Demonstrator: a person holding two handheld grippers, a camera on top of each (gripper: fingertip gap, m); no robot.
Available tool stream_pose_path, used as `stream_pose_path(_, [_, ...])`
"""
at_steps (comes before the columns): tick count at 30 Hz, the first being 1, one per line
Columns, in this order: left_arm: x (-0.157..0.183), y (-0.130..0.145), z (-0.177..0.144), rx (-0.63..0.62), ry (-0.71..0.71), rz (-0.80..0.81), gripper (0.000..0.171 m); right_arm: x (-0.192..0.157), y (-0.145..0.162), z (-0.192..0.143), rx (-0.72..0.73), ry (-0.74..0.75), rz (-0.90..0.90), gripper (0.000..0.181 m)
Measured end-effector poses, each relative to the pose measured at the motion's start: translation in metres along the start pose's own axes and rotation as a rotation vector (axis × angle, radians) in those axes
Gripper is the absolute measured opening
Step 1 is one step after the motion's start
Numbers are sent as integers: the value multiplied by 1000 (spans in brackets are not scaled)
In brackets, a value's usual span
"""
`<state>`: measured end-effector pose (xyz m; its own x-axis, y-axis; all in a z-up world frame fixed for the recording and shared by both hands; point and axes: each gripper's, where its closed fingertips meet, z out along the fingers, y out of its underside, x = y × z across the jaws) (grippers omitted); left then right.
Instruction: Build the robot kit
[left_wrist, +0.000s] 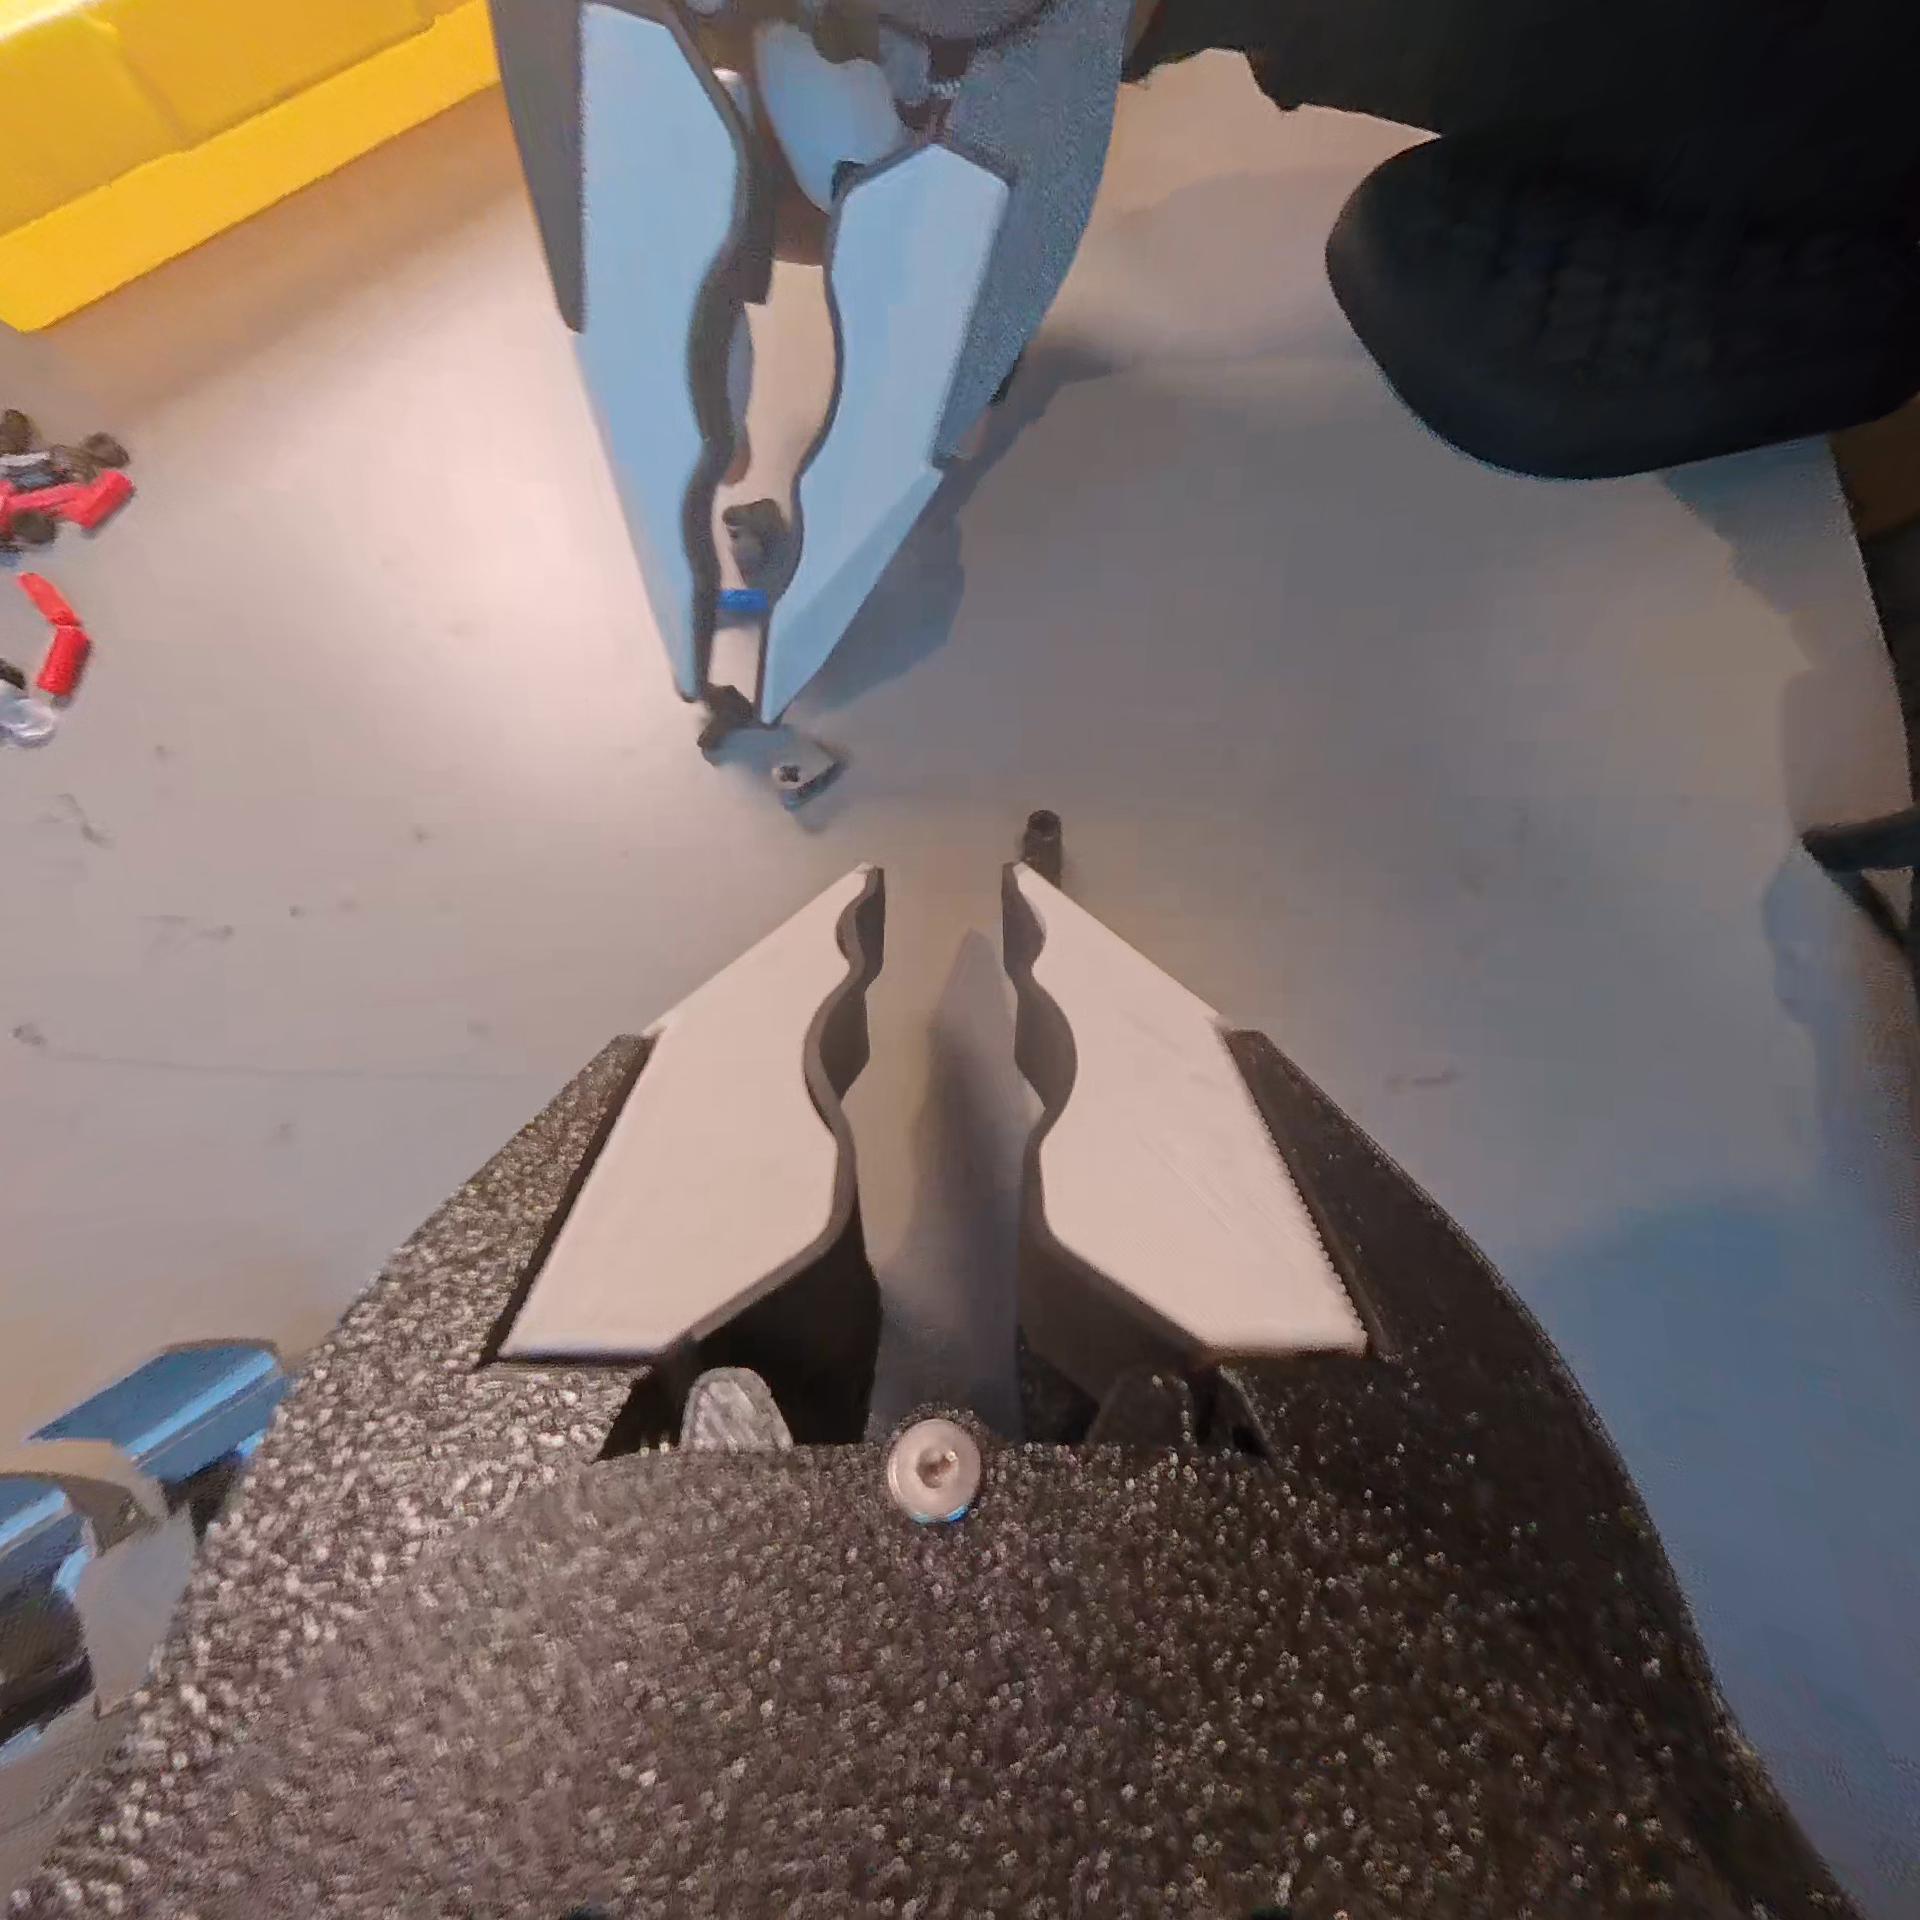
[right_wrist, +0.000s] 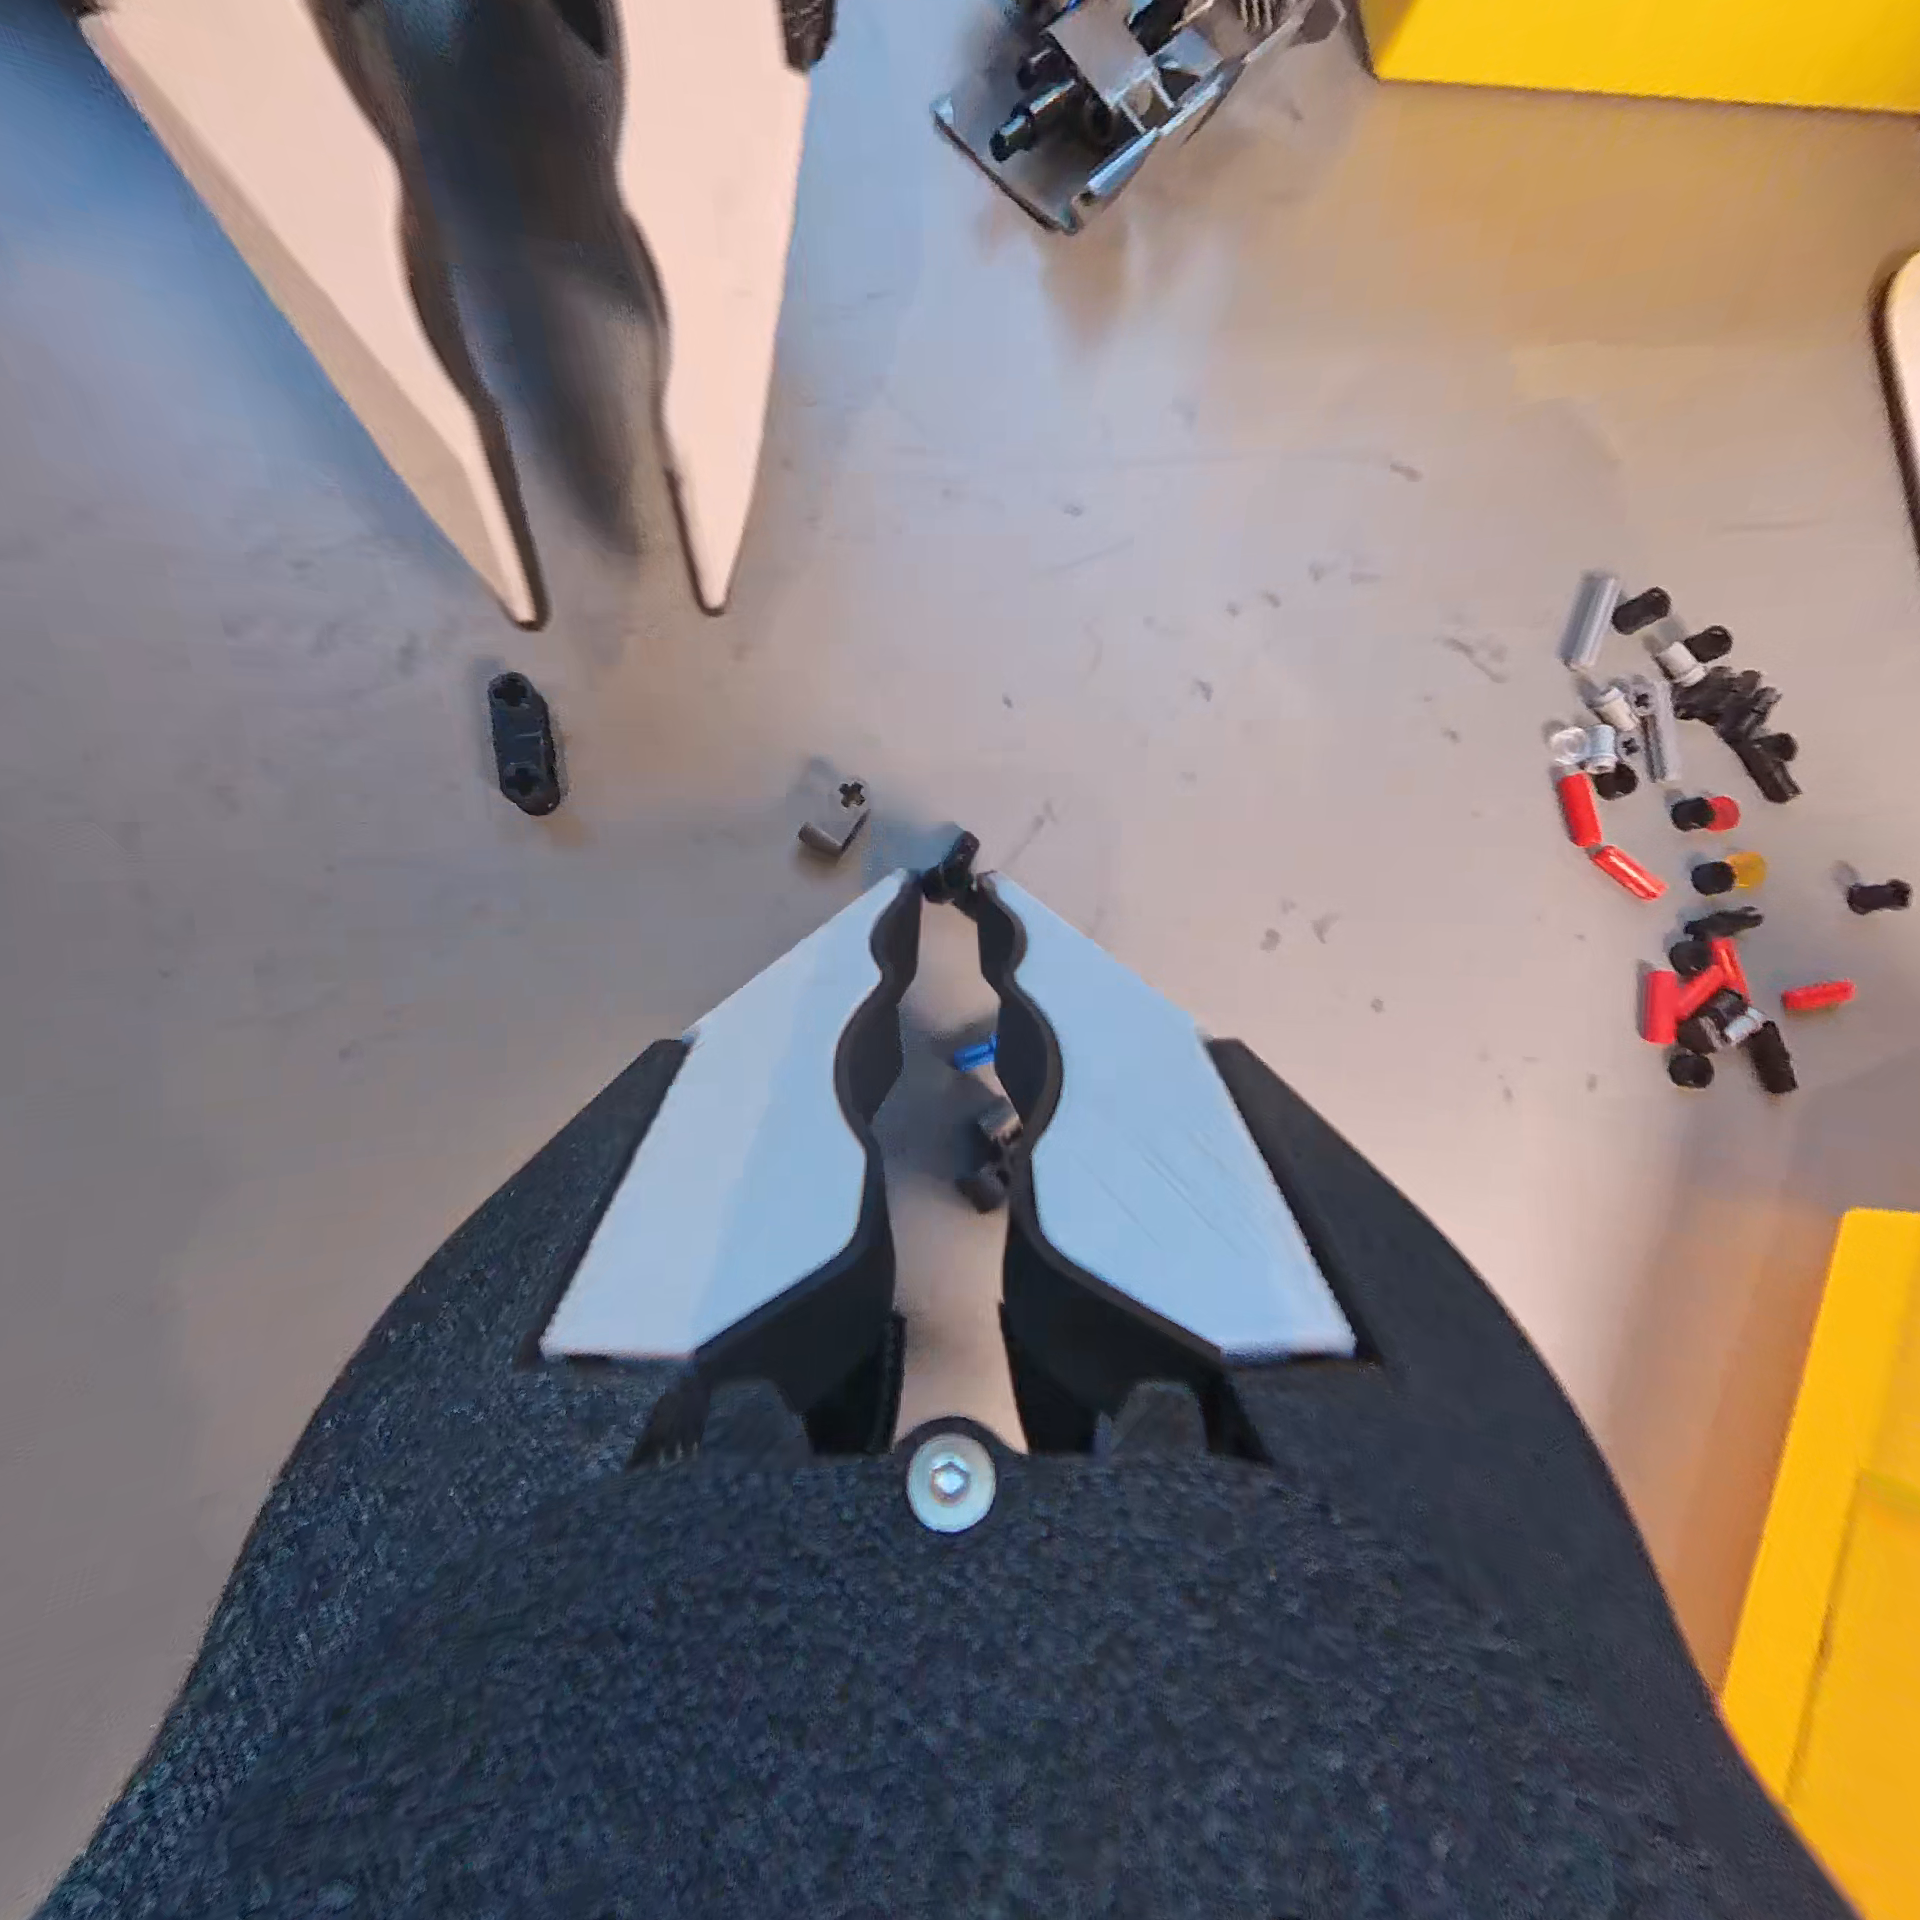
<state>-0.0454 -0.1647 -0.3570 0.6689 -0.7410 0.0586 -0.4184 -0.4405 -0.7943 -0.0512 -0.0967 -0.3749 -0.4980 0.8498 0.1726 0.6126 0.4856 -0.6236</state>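
My right gripper (right_wrist: 948, 885) is shut on a small black pin (right_wrist: 954, 860), pinched at its fingertips just above the grey table (right_wrist: 1195, 520). In the left wrist view the right gripper (left_wrist: 729, 704) reaches down from the top with the pin (left_wrist: 724, 724) at its tips. A small grey connector (right_wrist: 836, 810) lies just ahead and to the left of it. My left gripper (left_wrist: 943, 881) is open and empty, low over the table. A black two-hole link (right_wrist: 525, 743) lies close to its tips (right_wrist: 621, 611). A blue pin (right_wrist: 975, 1055) and a black piece (right_wrist: 992, 1153) lie under the right fingers.
A pile of small black, red and grey parts (right_wrist: 1683, 831) lies to the right. A grey and black assembly (right_wrist: 1101, 114) sits at the far edge. Yellow bins stand at the top right (right_wrist: 1662, 52) and lower right (right_wrist: 1829, 1507). A black chair seat (left_wrist: 1610, 312) is beyond the table. Across from one pair of fingers to the other is roughly 8 centimeters. From my right tips it is roughly 5 centimeters to the black piece (right_wrist: 992, 1153); from my left, 11 centimeters. Look for it in the left wrist view (left_wrist: 750, 531) too.
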Motion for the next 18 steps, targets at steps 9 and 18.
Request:
stream_pose_path(9, [-15, -25, -10, 102, -202, 184, 19, -41, -56, -32, 279, -207, 118, 9])
stream_pose_path(18, [-4, -36, -15, 121, -255, 375, 7, -47, -65, -41, 338, -290, 249, 9])
